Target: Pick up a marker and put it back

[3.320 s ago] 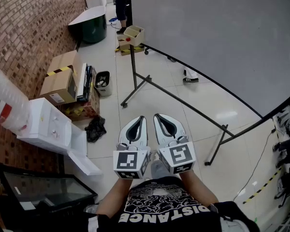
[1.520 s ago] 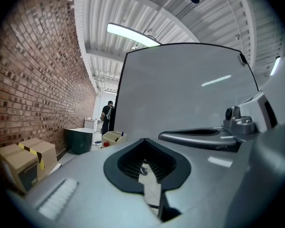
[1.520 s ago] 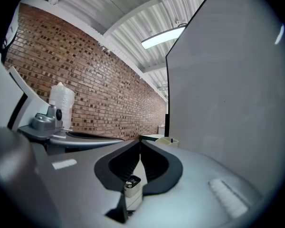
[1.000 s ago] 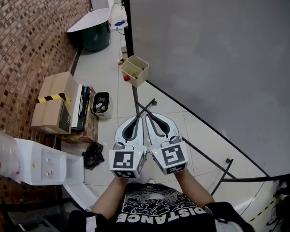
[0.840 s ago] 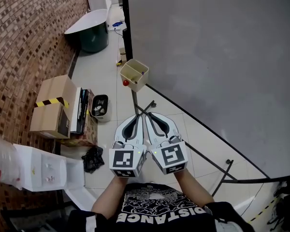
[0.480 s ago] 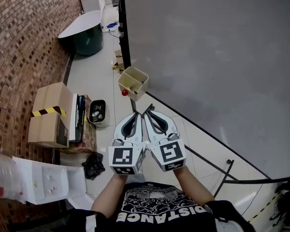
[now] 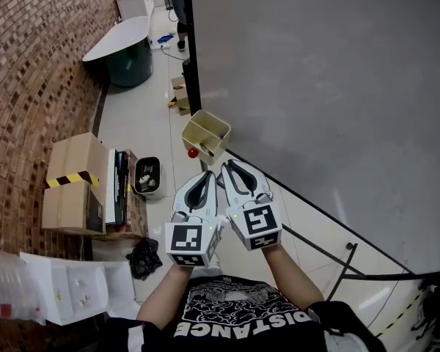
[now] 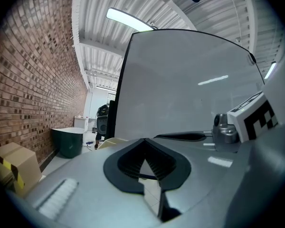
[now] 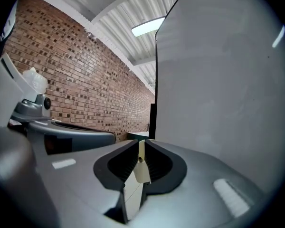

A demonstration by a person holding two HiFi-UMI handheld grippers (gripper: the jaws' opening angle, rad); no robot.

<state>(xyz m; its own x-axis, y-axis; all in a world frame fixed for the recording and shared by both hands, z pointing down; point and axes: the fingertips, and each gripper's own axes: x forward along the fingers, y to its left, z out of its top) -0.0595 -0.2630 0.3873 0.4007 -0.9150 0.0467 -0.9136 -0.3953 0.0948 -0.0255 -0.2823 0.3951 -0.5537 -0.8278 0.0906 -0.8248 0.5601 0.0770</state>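
A small cream marker box (image 7: 205, 131) hangs at the lower left corner of the big grey whiteboard (image 7: 330, 86). A red knob (image 7: 193, 152) shows under it, and a dark marker end (image 7: 207, 151) pokes up inside. Both grippers are held side by side in front of my chest. My left gripper (image 7: 207, 174) is shut and holds nothing. Just below the box is my right gripper (image 7: 227, 164), also shut and holding nothing. The left gripper view has the box's cream edge (image 8: 109, 141) left of the closed jaws (image 8: 143, 140). In the right gripper view the box (image 9: 141, 171) shows through the slit behind the jaws (image 9: 140, 141).
A brick wall (image 7: 29, 86) runs along the left. Cardboard boxes (image 7: 70, 193), a small bin (image 7: 147, 174), a black bag (image 7: 144, 258) and a white cabinet (image 7: 66, 295) line it. A dark round table (image 7: 125, 46) stands farther off. The whiteboard's stand leg (image 7: 337, 259) crosses the floor at right.
The marker box has come closer to the grippers as I stepped toward the whiteboard. My right gripper has pushed ahead of the left, up under the box. Both stayed shut.
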